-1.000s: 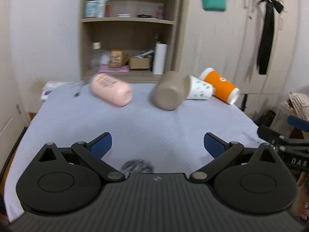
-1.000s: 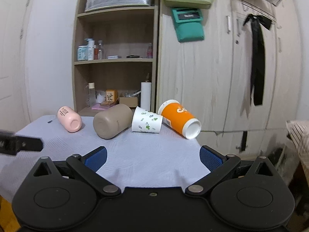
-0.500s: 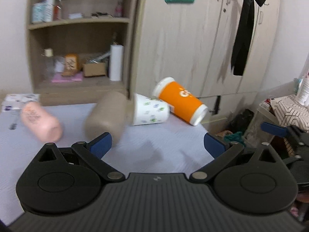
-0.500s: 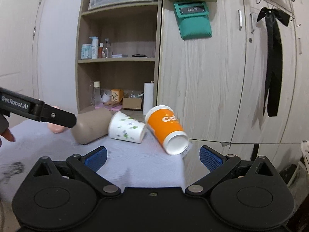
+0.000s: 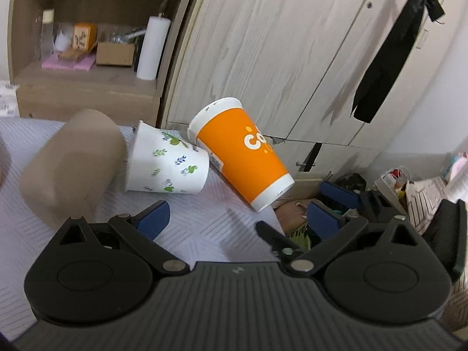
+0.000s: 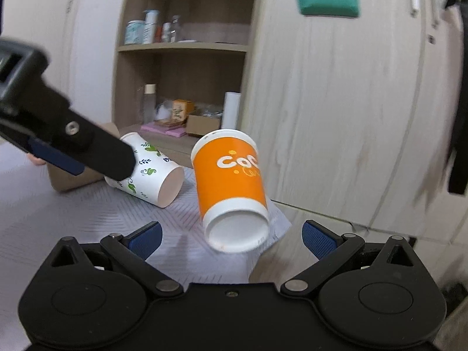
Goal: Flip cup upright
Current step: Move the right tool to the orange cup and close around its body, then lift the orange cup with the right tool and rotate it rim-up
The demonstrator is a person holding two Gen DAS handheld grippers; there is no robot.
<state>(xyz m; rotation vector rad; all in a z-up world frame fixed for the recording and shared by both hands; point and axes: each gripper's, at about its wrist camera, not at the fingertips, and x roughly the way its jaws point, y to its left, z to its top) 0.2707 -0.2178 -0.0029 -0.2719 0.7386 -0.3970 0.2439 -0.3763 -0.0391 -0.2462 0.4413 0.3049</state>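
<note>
An orange cup lies on its side at the table's right corner, its white bottom end toward me; it also shows in the left wrist view. A white leaf-print cup and a tan cup lie on their sides to its left. My right gripper is open and empty, its jaws on either side of the orange cup's near end, just short of it. My left gripper is open and empty over the table; one of its fingers crosses the right wrist view.
The table has a light patterned cloth; its right corner lies under the orange cup. A wooden wardrobe and a shelf unit stand close behind. Bags and clutter lie on the floor to the right.
Both grippers have moved right and closer to the cups. The right gripper now frames the orange cup's near end. The left gripper has come nearer the white and tan cups.
</note>
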